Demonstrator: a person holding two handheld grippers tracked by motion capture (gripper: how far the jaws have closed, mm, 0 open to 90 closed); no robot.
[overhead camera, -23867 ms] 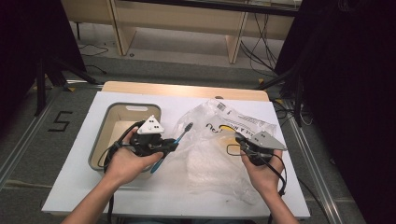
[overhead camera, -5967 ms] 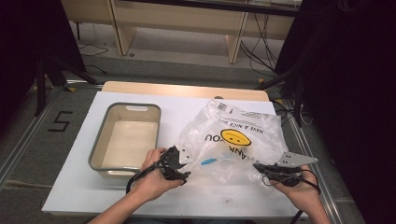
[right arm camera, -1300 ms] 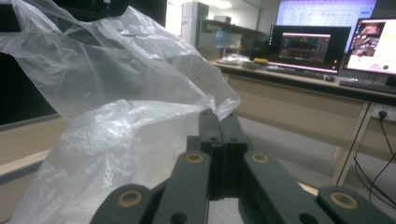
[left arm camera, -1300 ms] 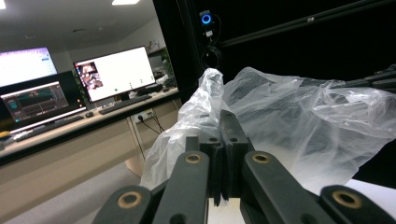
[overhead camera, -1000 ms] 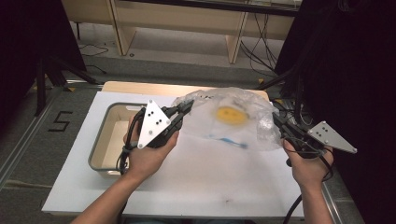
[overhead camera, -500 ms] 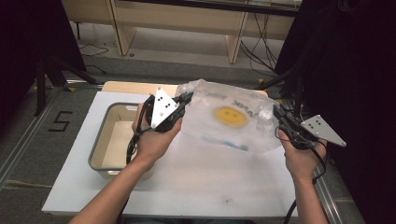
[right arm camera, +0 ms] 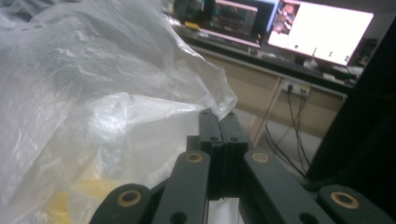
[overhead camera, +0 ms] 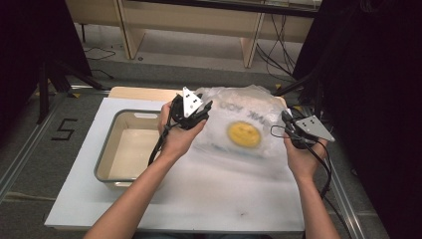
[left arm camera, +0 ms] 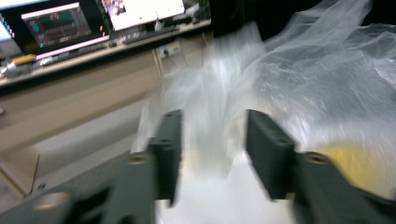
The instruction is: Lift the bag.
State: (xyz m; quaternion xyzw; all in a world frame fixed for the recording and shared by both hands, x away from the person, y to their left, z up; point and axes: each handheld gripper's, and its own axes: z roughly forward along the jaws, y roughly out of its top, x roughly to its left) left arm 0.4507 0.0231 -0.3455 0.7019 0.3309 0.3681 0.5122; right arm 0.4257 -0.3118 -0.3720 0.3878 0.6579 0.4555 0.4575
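Clear crinkled plastic bag with a yellow smiley face [overhead camera: 244, 133] spans centre-right of the high view, over the white table [overhead camera: 199, 199]. Right gripper [right arm camera: 219, 122] jaws clamped on its edge. Left gripper [left arm camera: 212, 140] jaws parted, bag film between them.

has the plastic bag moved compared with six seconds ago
Yes. The plastic bag then lay flat near the table's front edge; now it is lifted and sits farther back, level with the tub's far end, between the left gripper and right gripper.
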